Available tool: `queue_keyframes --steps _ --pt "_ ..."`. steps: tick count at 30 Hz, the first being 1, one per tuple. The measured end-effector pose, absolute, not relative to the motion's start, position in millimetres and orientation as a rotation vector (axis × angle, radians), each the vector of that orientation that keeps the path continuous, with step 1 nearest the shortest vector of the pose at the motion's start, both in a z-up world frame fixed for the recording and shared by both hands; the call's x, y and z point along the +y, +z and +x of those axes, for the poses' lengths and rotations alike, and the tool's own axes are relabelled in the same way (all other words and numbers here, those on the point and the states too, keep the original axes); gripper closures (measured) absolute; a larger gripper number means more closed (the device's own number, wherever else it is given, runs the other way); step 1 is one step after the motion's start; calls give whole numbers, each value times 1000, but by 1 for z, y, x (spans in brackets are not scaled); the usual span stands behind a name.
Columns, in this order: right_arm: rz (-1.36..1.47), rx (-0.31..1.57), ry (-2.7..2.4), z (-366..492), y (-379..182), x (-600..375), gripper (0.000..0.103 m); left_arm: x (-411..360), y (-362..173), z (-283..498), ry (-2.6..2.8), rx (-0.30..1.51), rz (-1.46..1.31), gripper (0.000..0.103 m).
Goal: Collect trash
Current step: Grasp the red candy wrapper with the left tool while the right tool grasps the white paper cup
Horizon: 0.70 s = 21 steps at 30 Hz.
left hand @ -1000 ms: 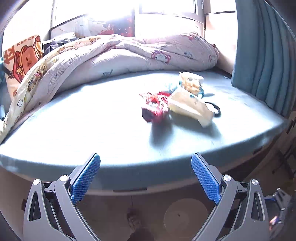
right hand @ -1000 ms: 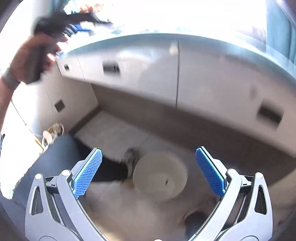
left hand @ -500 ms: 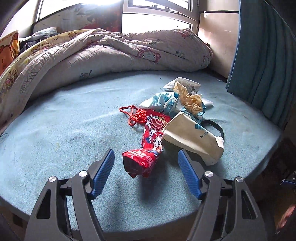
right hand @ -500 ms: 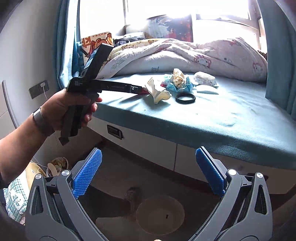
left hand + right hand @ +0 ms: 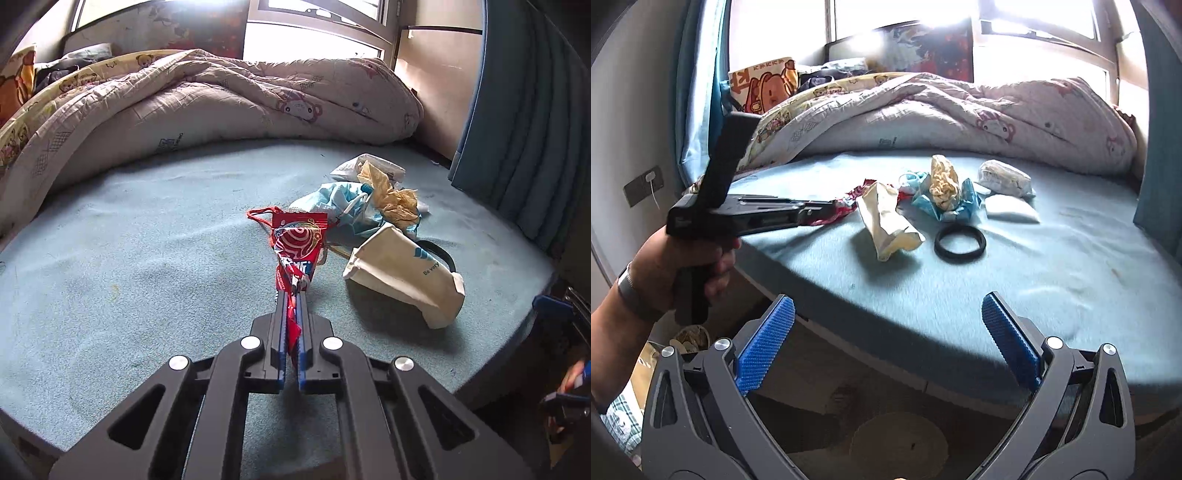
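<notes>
Your left gripper (image 5: 292,295) is clamped on the near end of a red snack wrapper (image 5: 297,248), its blue pads pressed together around the crumpled foil while the wrapper's far end, printed with a white swirl, stands up above a blue-green bed sheet (image 5: 147,266). Just right of the wrapper lies a cream paper bag (image 5: 406,277) with blue lettering, on its side, its far edge over a black ring (image 5: 441,254). Beyond these sits a small heap: a light blue face mask (image 5: 343,206), a crumpled tan paper (image 5: 391,195) on top of it, and a white packet (image 5: 369,168) at the far side.

From your right gripper's camera, your left hand (image 5: 683,266) grips the tool's handle at the left of the scene, the tool reaching over the bed edge to the wrapper (image 5: 846,206). Your right gripper (image 5: 886,325) hangs off the near edge of the bed with its jaws wide apart and nothing between the blue pads (image 5: 764,347). On the sheet (image 5: 1034,280), the paper bag (image 5: 886,221), the black ring (image 5: 960,239), the tan paper (image 5: 943,181) and the white packet (image 5: 1004,179) lie close together near the middle. A folded white pad (image 5: 1010,208) rests just right of the mask (image 5: 960,206). A rumpled cartoon-print quilt (image 5: 221,99) is bunched along the far side of the bed, and a round pale bin (image 5: 897,443) stands on the floor below.
</notes>
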State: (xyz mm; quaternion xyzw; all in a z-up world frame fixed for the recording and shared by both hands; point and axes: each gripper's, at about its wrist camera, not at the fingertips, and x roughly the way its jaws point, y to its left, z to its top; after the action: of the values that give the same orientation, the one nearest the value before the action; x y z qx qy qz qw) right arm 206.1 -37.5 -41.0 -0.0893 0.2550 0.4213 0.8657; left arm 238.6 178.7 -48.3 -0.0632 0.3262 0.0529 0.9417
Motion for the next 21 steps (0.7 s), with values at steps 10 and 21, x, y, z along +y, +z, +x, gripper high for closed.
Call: queue_keyframes --steps 10,21 --pt "-286 589 878 255 -39 47 20 190 -37 209 108 627 -143 102" --pt "-318 639 893 259 -50 64 64 201 -41 181 108 620 -180 103"
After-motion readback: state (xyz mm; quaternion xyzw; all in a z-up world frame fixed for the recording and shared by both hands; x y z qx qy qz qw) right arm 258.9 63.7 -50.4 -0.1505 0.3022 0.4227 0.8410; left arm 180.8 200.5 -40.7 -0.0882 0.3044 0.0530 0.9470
